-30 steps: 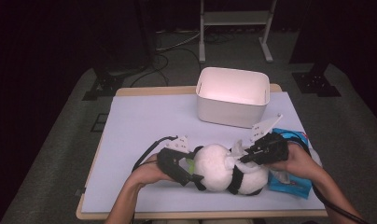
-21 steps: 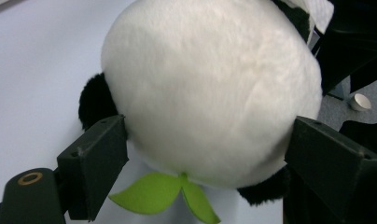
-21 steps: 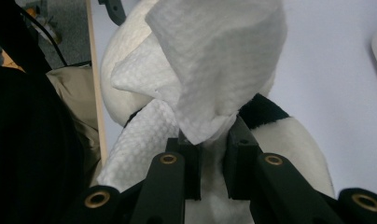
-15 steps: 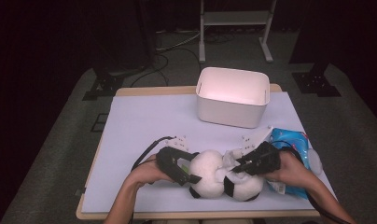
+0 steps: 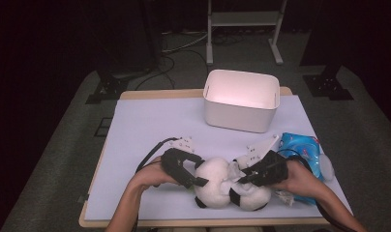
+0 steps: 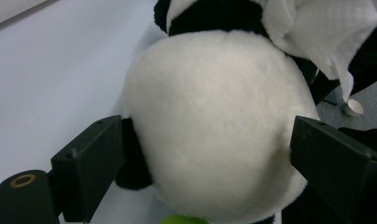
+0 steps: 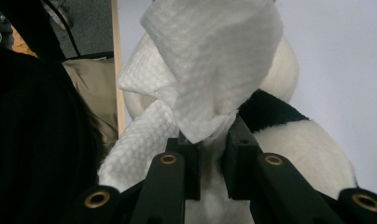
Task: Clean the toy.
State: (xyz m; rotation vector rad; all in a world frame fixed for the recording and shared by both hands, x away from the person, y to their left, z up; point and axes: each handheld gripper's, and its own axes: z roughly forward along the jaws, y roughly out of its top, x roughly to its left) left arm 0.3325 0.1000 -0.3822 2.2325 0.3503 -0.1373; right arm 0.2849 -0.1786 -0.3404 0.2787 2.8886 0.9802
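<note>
Near the front edge of the table (image 5: 150, 121), on its pale lilac cover, a plush panda (image 5: 230, 186) lay between the person's two hands. The left gripper (image 5: 199, 180) reached in from the left with its jaws spread wide around the toy's round white head; its jaws had just been opening, and in the left gripper view the two black pads sat on either side of the white fur, the near one beside a black ear, with the head between them and no squeeze that I could make out. The right gripper (image 5: 246, 175) came in from the other side with its jaws drawn narrow, pinching a white textured wipe (image 7: 210, 70) by a gathered corner. In the right gripper view the wipe rose up from the jaws and draped over the panda's white and black body, touching it. From the high view the wipe (image 5: 234, 169) showed as a small white flap on top of the toy, between the two grippers. Just beside the right hand (image 5: 300, 180), toward the table's right edge, lay a blue pack of wipes (image 5: 302, 147). Farther back, well apart from the hands, stood a white plastic tub (image 5: 242, 101) with its open top facing up.
</note>
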